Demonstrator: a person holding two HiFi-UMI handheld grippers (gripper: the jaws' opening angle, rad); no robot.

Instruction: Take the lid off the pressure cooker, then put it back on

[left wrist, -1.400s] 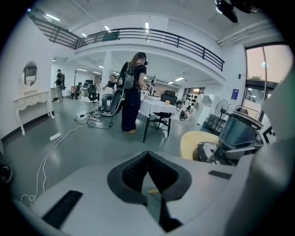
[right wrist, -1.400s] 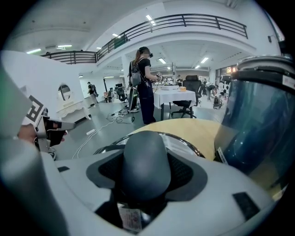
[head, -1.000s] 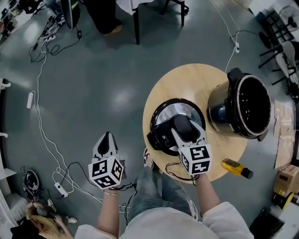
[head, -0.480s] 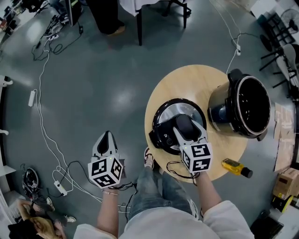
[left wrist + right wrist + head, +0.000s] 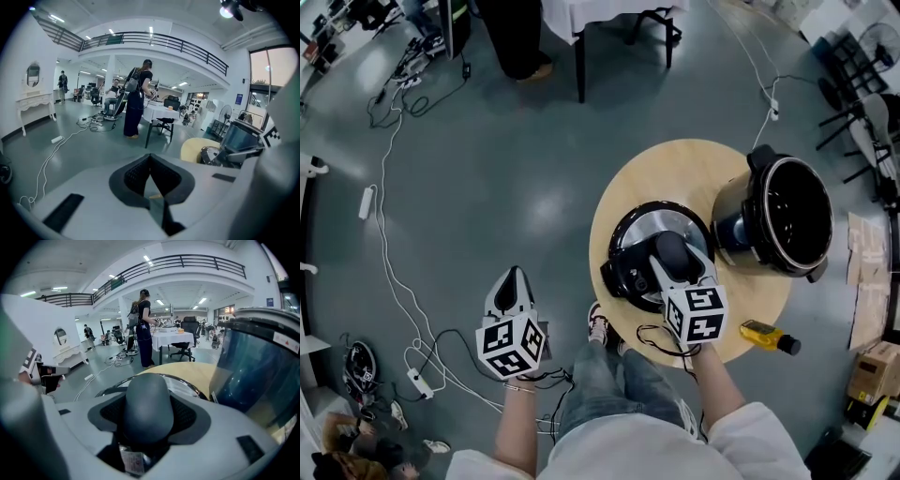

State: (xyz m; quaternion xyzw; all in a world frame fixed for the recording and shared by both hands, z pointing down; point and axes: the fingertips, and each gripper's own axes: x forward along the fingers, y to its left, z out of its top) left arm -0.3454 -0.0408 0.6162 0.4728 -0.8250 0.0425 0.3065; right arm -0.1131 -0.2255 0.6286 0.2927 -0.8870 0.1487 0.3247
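Steel lid point(image 5: 649, 223) lies flat, top up, on the round wooden worktop point(image 5: 675, 169) beside the open pressure cooker point(image 5: 787, 220). Its oblong knob point(image 5: 147, 404) runs along the right tool point(image 5: 674, 254), which is clamped on it. Left tool point(image 5: 514, 275), closed and empty, hangs over the floor point(image 5: 487, 169). Nothing has shifted in 1 second.

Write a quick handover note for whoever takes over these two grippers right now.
Left gripper: shut, empty, held off to the left of the round wooden table.
Right gripper: shut on the black knob handle of the silver-and-black pressure cooker lid.
Lid: off, at the table's near side, beside the open black cooker pot.
Done: lid removed.
Left to do: set it back on the pot.
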